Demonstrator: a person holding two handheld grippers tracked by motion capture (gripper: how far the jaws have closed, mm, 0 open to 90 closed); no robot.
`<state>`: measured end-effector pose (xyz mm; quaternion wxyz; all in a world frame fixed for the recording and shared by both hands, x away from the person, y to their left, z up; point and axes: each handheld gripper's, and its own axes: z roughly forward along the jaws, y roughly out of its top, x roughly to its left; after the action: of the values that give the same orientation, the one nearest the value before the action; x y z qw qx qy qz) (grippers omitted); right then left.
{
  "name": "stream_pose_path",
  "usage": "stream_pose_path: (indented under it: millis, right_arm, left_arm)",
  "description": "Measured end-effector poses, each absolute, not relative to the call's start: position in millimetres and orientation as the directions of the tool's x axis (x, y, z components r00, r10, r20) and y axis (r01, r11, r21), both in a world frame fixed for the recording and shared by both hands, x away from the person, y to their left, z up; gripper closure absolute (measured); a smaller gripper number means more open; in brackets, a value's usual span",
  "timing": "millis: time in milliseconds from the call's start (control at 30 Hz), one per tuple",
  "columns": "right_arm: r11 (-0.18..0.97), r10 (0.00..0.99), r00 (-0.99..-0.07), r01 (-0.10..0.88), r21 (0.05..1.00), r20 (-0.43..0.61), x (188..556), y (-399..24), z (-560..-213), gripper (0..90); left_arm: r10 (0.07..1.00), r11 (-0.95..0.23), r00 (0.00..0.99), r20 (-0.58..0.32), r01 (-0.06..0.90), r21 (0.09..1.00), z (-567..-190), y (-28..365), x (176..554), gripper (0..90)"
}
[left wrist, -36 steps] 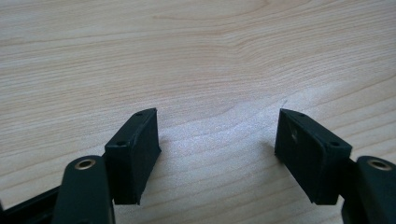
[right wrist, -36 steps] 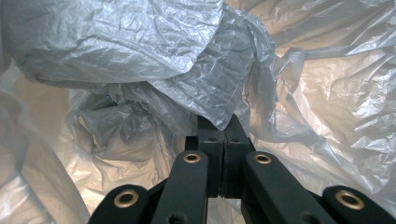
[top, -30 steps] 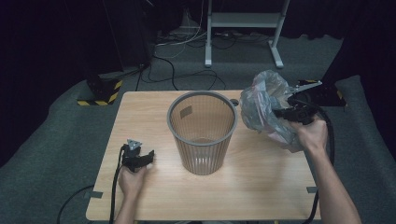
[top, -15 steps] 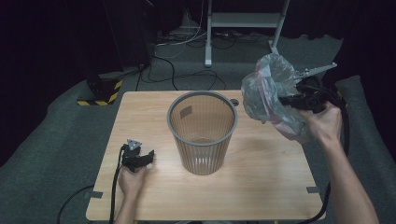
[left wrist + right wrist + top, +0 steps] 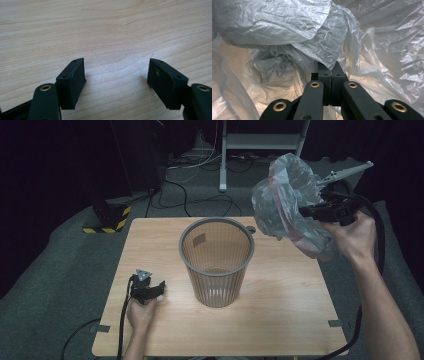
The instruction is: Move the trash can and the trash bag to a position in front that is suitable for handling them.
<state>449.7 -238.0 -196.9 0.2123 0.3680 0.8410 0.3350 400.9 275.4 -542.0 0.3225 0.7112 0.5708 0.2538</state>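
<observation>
Bag: a thin, crinkled clear plastic bag [image 5: 290, 205], held in the air off the table's [image 5: 300, 320] right edge, at about 2 o'clock from the bin [image 5: 217, 262] and well above its rim.
Bin: a grey ribbed wastebasket standing upright near the table's centre, mouth up, with no liner in it.
Right gripper: the right gripper [image 5: 306, 211] has its jaws clenched flat on a fold of the bag; in the right gripper view the two black pads [image 5: 331, 82] meet with film pinched between them and plastic billowing all round.
Left gripper: the left gripper [image 5: 150, 292] rests on the table at about 8 o'clock from the bin, jaws released and wide apart with bare wood between them [image 5: 115, 75].
Step in hand: judged as carrying the bag over to line the bin.
How to do it well: keep the pinch firm, since the film is slippery and thin; bring the bag across toward 9 o'clock until it hangs over the mouth, then lower its loose bulk inside. The free gripper could take the opposite edge to spread the opening over the rim.
Risk: the light bin may tip if the bag drags on its rim.
Bag's pointing: it is bunched, so its mouth cannot be told; its long axis runs slantwise, from upper left at 11 o'clock down to 5 o'clock beneath the hand.
</observation>
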Motion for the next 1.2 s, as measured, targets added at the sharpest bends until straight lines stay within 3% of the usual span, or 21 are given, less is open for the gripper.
stream_pose_path:
  millis: [633, 1200]
  right_arm:
    - [0.582, 0.648, -0.752, 0.386, 0.716, -0.122, 449.4, -173.3, -171.9, 89.8]
    - [0.652, 0.559, -0.82, 0.343, 0.677, -0.123, 454.2, -123.8, -179.9, 89.8]
  left_arm:
    - [0.976, -0.138, 0.219, -0.009, 0.647, 0.75, -542.2, 275.2, 400.9, 30.5]
    - [0.976, -0.138, 0.218, -0.009, 0.647, 0.75, -542.2, 275.2, 401.0, 30.5]
